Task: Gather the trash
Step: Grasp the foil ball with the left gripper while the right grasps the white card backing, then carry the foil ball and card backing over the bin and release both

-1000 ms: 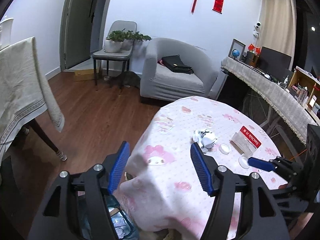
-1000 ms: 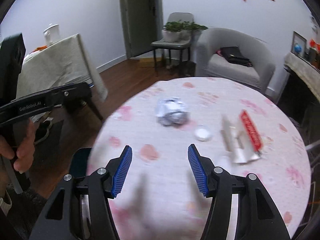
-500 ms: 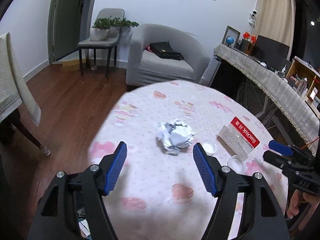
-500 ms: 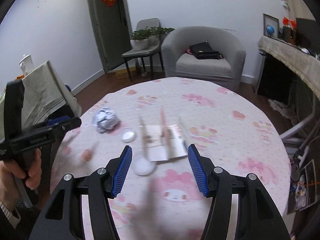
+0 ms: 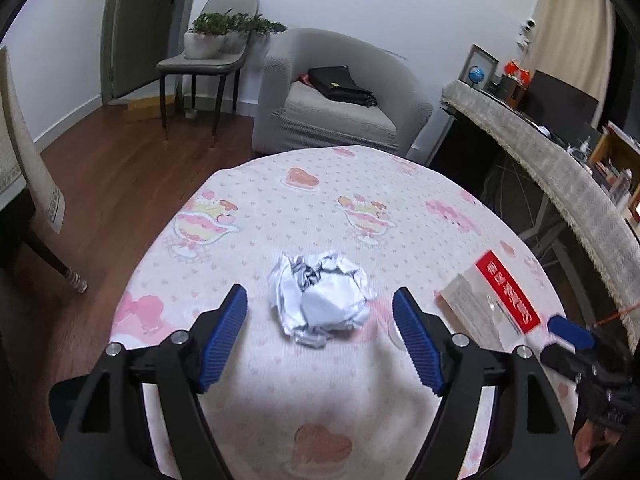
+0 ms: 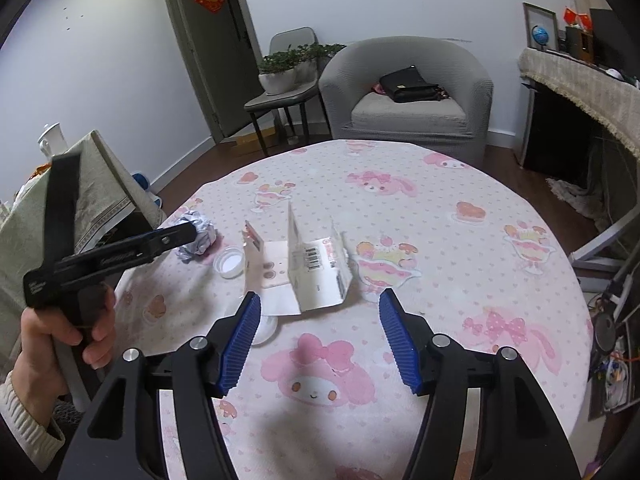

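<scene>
A crumpled white and silver paper ball (image 5: pixel 322 300) lies on the round table with the pink cartoon cloth (image 5: pixel 360 208). My left gripper (image 5: pixel 320 316) is open and hovers right over the ball, jaws either side of it, not touching. An opened white and red carton (image 6: pixel 308 264) lies flat further right; it also shows in the left wrist view (image 5: pixel 492 298). My right gripper (image 6: pixel 316 322) is open and empty just in front of the carton. Two white bottle caps (image 6: pixel 229 262) (image 6: pixel 264 326) lie near the carton. The ball also shows in the right wrist view (image 6: pixel 198 232).
A grey armchair (image 5: pixel 340 96) with a black bag stands behind the table. A chair with potted plants (image 5: pixel 212 48) is by the door. A cloth-covered table (image 6: pixel 48 208) stands at the left, a long sideboard (image 5: pixel 560 160) at the right.
My left gripper has moved forward over the table and closer to the paper ball. My right gripper has swung right from the ball and closed in on the carton.
</scene>
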### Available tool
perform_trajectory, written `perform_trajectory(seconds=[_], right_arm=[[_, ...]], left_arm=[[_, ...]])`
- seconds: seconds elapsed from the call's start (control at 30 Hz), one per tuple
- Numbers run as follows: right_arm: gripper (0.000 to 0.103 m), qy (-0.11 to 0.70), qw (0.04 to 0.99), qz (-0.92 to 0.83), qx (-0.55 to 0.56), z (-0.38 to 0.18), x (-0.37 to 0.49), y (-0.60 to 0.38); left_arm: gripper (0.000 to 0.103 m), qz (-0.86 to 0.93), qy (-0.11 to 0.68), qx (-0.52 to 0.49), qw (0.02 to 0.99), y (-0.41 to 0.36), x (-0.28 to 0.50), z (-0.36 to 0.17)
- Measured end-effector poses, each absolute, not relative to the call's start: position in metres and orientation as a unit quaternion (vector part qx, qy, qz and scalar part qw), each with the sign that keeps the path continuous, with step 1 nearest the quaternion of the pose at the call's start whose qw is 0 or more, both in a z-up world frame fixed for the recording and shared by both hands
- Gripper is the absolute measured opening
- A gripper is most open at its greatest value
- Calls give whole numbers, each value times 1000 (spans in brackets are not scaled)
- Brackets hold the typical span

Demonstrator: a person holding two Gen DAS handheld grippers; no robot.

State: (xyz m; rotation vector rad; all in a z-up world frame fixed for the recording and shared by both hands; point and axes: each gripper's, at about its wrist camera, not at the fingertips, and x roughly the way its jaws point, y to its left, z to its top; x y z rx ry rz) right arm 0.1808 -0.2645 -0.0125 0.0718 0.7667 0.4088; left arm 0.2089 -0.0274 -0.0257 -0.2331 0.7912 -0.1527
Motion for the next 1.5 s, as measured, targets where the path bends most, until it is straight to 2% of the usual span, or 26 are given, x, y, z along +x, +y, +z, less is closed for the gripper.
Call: perform_trajectory(seconds=[0.2, 0.3, 0.4, 0.47, 0.8, 1.1, 1.2, 1.27, 1.33, 1.5], right_arm=[[62, 381, 901, 206, 22, -21, 189, -258], [56, 380, 901, 209, 24, -21, 194, -256], [48, 372, 902, 217, 29, -17, 198, -252], [48, 369, 903, 221, 26, -14, 198, -248], [40, 373, 905, 203, 24, -17, 211, -235], [28, 381, 905, 189, 22, -24, 223, -220], [20, 387, 904, 182, 15, -28, 229, -212], [6, 389, 904, 179, 12, -31, 231, -208], [3, 389, 905, 172, 5, -31, 233, -205], [2, 377, 913, 156, -14, -21, 232, -198]], left_arm=[[78, -68, 395, -129, 907, -24, 221, -29], [75, -70, 397, -126, 906, -26, 225, -29], [55, -88, 401, -123, 904, -30, 226, -29], [53, -89, 399, -117, 905, -32, 225, -28], [51, -102, 396, -136, 902, -24, 220, -28], [52, -129, 385, -113, 907, -21, 203, -16], [52, -136, 382, -100, 909, -20, 198, -14], [52, -137, 380, -91, 910, -17, 195, -12], [52, -139, 381, -92, 909, -11, 193, -12], [52, -131, 378, -89, 912, 6, 187, -8]])
